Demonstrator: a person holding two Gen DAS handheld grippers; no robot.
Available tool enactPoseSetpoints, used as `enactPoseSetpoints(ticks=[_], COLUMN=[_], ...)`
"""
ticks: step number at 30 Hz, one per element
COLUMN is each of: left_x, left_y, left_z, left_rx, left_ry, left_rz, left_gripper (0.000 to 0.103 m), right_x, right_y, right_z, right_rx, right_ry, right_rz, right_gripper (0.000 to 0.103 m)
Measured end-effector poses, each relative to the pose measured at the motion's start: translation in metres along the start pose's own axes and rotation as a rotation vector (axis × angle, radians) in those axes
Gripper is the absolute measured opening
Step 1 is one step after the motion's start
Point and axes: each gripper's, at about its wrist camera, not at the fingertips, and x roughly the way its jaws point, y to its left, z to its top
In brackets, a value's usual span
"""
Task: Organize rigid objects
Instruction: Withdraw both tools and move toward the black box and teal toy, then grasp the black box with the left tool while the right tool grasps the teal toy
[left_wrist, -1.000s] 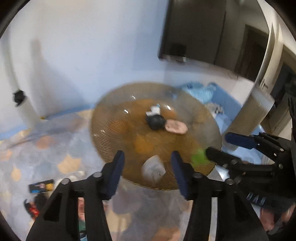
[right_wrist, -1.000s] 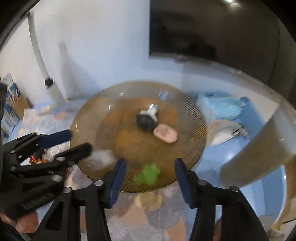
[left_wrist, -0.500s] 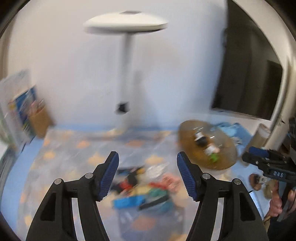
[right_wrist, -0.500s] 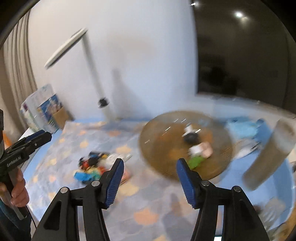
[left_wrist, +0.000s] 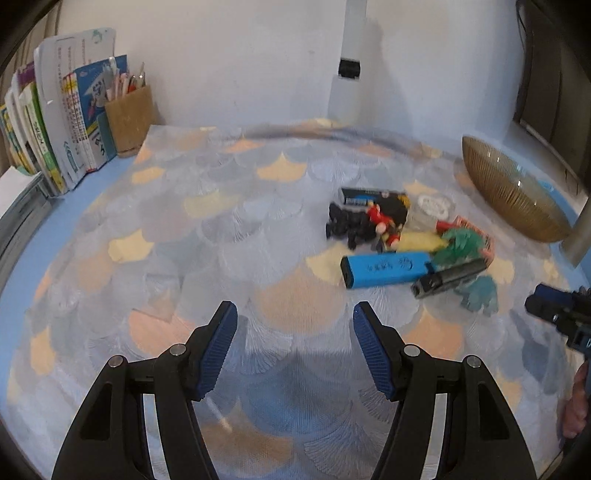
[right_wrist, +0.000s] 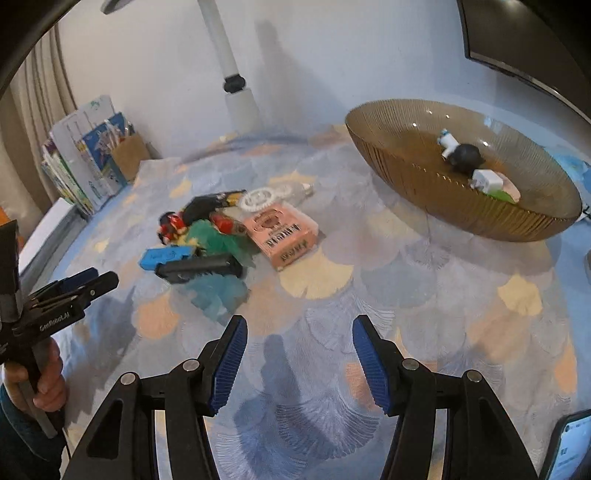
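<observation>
Both grippers — left (left_wrist: 291, 350), right (right_wrist: 299, 363) — gape empty; the toy pile (right_wrist: 221, 236) lies ahead, seemingly blurred, beside the bowl (right_wrist: 461, 214).

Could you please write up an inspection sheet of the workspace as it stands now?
Surface: patterned mat with a scallop pattern on a blue top.
Job's things: amber bowl holding a few small items; pile on the mat includes a pink box and a blue case.
Clutter: books, pencil cup, phone.
Grippers: left gripper and right gripper open, empty.
Cables: nothing seen.
Surroundings: white wall, lamp post, dark screen.
</observation>
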Motion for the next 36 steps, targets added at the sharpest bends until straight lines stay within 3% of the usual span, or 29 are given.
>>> enactPoseSetpoints(ticks=[5,9,14,17,18,22,24,29,32,36], left_x=[-0.005,-0.010,-0.014,-0.005,-0.003,0.004,0.007,0.013,0.012,0.005], left_y=[-0.009,-0.024,-0.058,-0.063,-0.062,-0.066,-0.074,-0.094,-0.104,-0.113], left_z=[-0.003,0.006,0.023,0.027,0.027,0.029,0.029,0.027,0.021,0.008], left_rx=[0.047,0.119,0.276,0.295,0.292,0.290,0.309,0.358,0.397,0.443], left_ry=[-0.017,-0.011,-0.031,-0.011,-0.006,0.009,0.015,0.037,0.058,0.102], left_rz=[-0.019,-0.098,-0.170,-0.194,-0.205,-0.242,-0.261,-0.307,-0.362,-0.455], left_gripper=[0.063,0.060,0.056,0.052,0.051,0.050,0.050,0.050,0.051,0.050], right_x=[0.002,0.003,0.017,0.032,0.036,0.037,0.034,0.026,0.014,0.004], right_y=[0.006,0.021,0.058,0.065,0.064,0.061,0.063,0.041,0.024,-0.001], right_z=[0.000,0.008,0.028,0.034,0.036,0.036,0.033,0.019,0.017,0.021], right_rx=[-0.021,-0.023,-0.095,-0.088,-0.079,-0.065,-0.106,-0.064,-0.046,0.016], right_ry=[0.012,0.067,0.082,0.091,0.092,0.083,0.083,0.105,0.085,0.072], right_rz=[-0.022,0.062,0.044,0.017,0.011,0.078,0.059,0.084,-0.003,-0.020], right_gripper=[0.058,0.058,0.058,0.058,0.058,0.039,0.031,0.030,0.030,0.030])
